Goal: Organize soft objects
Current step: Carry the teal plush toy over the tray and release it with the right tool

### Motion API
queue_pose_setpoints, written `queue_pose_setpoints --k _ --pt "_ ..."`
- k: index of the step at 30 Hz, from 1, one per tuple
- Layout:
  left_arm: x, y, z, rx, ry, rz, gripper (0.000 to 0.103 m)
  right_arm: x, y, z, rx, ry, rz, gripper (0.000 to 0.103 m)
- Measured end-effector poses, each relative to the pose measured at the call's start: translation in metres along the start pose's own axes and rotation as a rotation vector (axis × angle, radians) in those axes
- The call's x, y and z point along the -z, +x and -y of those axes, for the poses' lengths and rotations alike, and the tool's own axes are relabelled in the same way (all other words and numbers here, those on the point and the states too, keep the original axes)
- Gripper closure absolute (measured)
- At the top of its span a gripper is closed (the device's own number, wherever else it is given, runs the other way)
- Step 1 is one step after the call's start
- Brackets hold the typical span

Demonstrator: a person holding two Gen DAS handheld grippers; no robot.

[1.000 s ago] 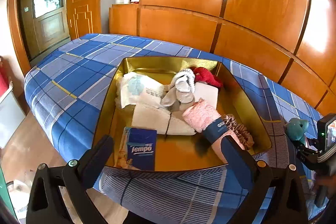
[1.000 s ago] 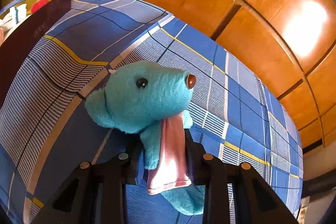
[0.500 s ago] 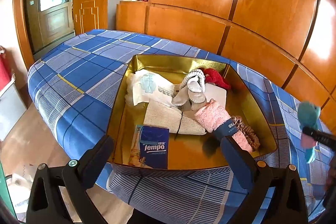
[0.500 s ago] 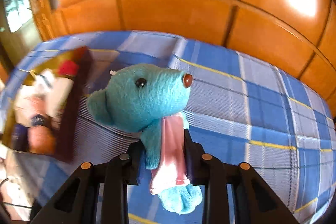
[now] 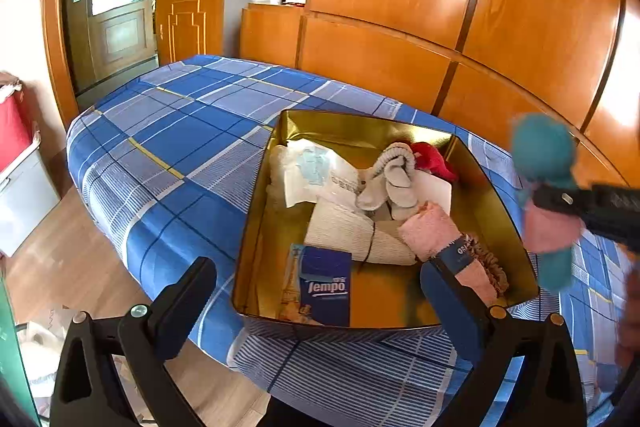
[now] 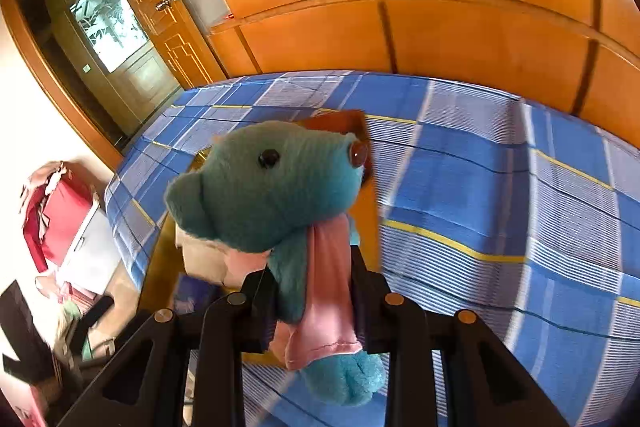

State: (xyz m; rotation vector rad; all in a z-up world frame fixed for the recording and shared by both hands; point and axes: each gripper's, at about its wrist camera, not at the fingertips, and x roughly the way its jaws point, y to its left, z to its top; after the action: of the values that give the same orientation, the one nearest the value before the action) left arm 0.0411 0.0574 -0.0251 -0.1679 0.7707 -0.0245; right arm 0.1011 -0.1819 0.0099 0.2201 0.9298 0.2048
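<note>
Progress on this piece is looking good: I am carrying the teal plush toy (image 6: 276, 187) off the bed and toward the gold box (image 5: 360, 125). A second ago it was lying on the blue plaid bedspread (image 5: 168, 131), well to the right of the box; now it is hanging in the air, and in the left wrist view it is showing blurred just beyond the box's right wall, above the level of the rim. The right gripper (image 6: 314, 291) is clamped on the toy's body, squeezing the teal fur and the pink cloth (image 6: 330, 267) that is hanging down its front, with the head standing above the fingers and the foot dangling below them. Behind the toy's head I am now seeing the box and part of what it holds, which was off to the side before, so I am judging that I am swinging round to face the drop point.

The left gripper (image 5: 320, 291) is hovering near the front edge of the box with its jaws wide apart and nothing between them. The box is already holding rolled grey socks (image 5: 390, 179), a pink towel roll (image 5: 438, 233), a red item (image 5: 434, 157), pale folded cloths (image 5: 352, 239) and a blue tissue pack (image 5: 326, 281). Bare floor is showing in the front right corner, and I am thinking that is the likeliest spot. The toy is not yet over the box, so the release is still ahead of me.
</note>
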Motion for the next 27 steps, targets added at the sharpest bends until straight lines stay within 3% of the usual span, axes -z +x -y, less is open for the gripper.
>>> queue_pose_setpoints --k 9,14,20,27 --pt "0.000 0.008 -0.010 -0.016 -0.012 -0.019 0.000 -0.025 0.079 -0.004 0.085 0.065 -0.086 0.074" --pt "0.003 0.015 -0.010 -0.016 -0.006 -0.041 0.000 -0.025 0.114 -0.002 0.133 0.033 -0.149 0.068" --pt "0.002 0.017 -0.008 -0.011 -0.002 -0.045 0.000 -0.023 0.108 -0.003 0.142 -0.024 -0.119 0.059" --pt "0.003 0.014 -0.004 -0.015 0.007 -0.039 0.000 -0.015 0.075 -0.018 0.162 -0.135 -0.005 0.057"
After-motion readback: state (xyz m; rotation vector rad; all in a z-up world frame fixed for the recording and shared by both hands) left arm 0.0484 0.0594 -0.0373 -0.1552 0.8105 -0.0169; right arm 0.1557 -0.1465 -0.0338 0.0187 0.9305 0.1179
